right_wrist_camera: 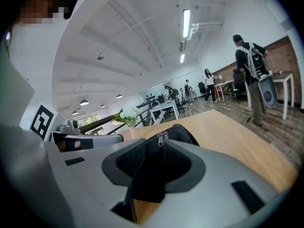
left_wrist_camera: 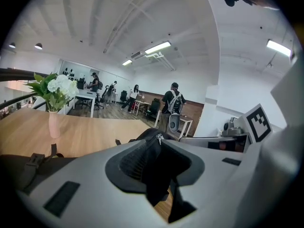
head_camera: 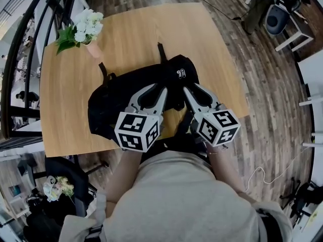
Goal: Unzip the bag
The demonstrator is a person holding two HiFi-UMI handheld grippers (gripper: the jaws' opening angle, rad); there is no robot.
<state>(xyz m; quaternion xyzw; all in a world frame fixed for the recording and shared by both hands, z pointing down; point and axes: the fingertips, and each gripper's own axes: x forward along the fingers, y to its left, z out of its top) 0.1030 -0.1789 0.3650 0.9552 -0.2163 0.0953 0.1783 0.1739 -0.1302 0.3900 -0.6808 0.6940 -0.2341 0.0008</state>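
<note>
A black bag lies on the wooden table, its silver zipper pull at the top right. Both grippers reach in from the near edge and point toward that pull. My left gripper is shut on a fold of bag fabric; the zipper pull shows just beyond its tips. My right gripper stands open. The bag's ridge runs through its gap, and the pull sits just ahead, not gripped.
A vase of white flowers stands at the table's far left corner. A black railing runs along the left. Chairs stand at the far right. Several people stand far across the room.
</note>
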